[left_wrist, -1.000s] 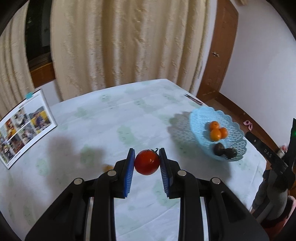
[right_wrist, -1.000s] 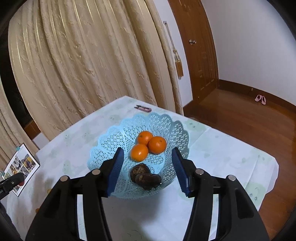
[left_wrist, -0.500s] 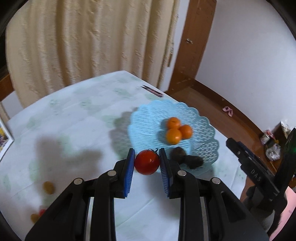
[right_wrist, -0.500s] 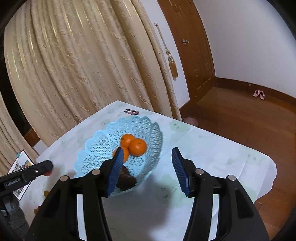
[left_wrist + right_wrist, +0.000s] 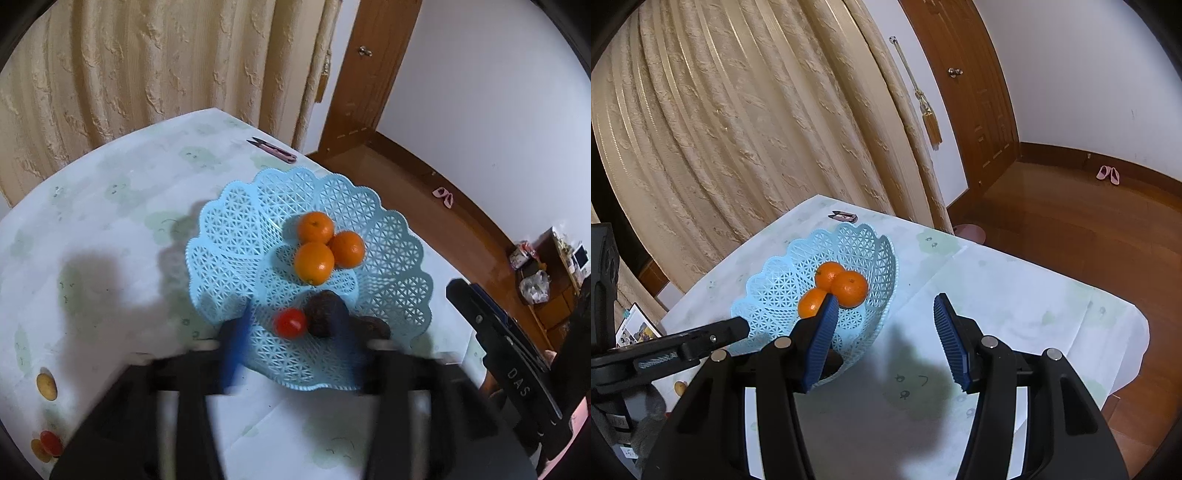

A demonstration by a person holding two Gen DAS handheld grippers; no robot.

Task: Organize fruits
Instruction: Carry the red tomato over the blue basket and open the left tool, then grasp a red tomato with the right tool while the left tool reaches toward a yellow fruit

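Now red tomato (image 5: 291, 323), glossy, round, small

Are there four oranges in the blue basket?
No, the left wrist view shows three oranges bunched together in the blue basket, next to a red tomato and some dark fruit.

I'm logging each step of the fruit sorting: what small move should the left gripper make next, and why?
Probably lift the left gripper back from the blue basket. Its jaws are opening and the red tomato sits free between them, beside the dark fruit. More small fruit waits on the table.
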